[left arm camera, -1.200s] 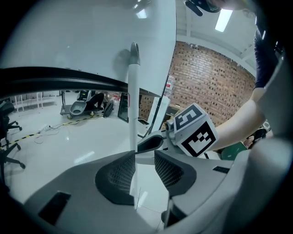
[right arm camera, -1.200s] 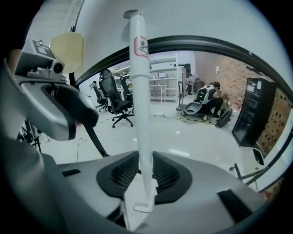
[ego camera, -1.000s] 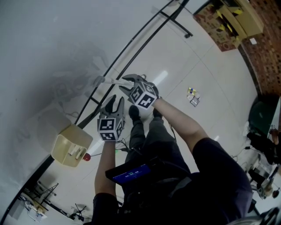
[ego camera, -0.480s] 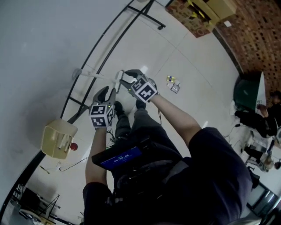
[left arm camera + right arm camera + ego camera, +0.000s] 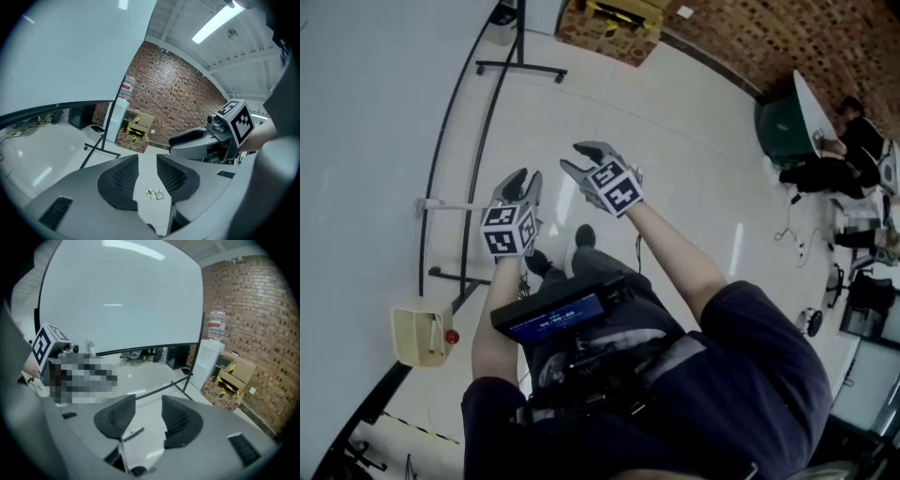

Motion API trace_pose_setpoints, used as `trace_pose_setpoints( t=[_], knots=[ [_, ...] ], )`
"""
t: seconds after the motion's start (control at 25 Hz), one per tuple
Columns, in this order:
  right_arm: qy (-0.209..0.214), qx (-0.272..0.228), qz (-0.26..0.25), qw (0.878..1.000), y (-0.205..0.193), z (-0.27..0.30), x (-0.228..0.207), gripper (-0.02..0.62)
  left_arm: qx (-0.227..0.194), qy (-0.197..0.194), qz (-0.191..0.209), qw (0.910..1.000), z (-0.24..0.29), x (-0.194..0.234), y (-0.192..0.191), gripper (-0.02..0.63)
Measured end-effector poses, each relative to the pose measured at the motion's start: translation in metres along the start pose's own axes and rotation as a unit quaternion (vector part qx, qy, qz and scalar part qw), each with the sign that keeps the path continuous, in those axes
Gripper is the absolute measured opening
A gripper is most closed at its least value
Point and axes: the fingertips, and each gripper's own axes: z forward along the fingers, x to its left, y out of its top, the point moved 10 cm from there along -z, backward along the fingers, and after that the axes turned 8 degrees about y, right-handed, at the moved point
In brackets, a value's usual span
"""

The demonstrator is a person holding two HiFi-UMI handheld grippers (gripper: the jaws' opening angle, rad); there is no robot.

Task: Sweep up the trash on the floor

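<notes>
The trash [image 5: 154,194], a few small wrappers, lies on the pale floor and shows through the gap of my left gripper [image 5: 147,168]. That gripper is open with nothing between its pads. In the head view it [image 5: 525,180] is held up beside a white handle [image 5: 455,204] that rests on the black stand, without touching it. My right gripper [image 5: 578,157] is raised next to it, open and empty. Through the right gripper [image 5: 147,413] I see a small white bar with a dark strip [image 5: 127,432] on the floor. The trash is hidden in the head view.
A whiteboard on a black wheeled stand [image 5: 484,103] fills the left. A beige box [image 5: 420,333] sits by the stand's base. Cardboard boxes [image 5: 614,17] stand against the brick wall. A person [image 5: 848,122] sits at the far right beside a green cover [image 5: 783,127].
Both grippers have lifted and swung away from the white handle they were close to. The head view has turned, and the trash on the floor has dropped out of it.
</notes>
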Motion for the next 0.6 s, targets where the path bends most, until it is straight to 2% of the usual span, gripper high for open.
trace_pose_setpoints(
  t=[0.24,0.32,0.44,0.52,0.6],
  knots=[
    [-0.059,-0.042,0.054,0.996,-0.030,-0.091,-0.034,0.181,-0.005,-0.047,0.067,0.9967,0.028,-0.074,0.046,0.110],
    [-0.066,-0.059,0.068,0.994,-0.044,-0.122,-0.036,0.173,-0.010,-0.061,0.086,0.9944,0.025,-0.102,0.052,0.071],
    [-0.076,-0.089,0.080,0.990,-0.069,-0.177,-0.046,0.173,-0.022,-0.075,0.112,0.9907,0.028,-0.153,0.060,0.071],
    [-0.067,-0.106,0.080,0.989,-0.089,-0.219,-0.048,0.173,-0.031,-0.078,0.124,0.9887,0.025,-0.196,0.057,0.003],
    [-0.061,-0.100,0.069,0.991,-0.118,-0.260,-0.039,0.173,-0.036,-0.075,0.158,0.9840,0.013,-0.244,0.036,0.003]
  ],
)
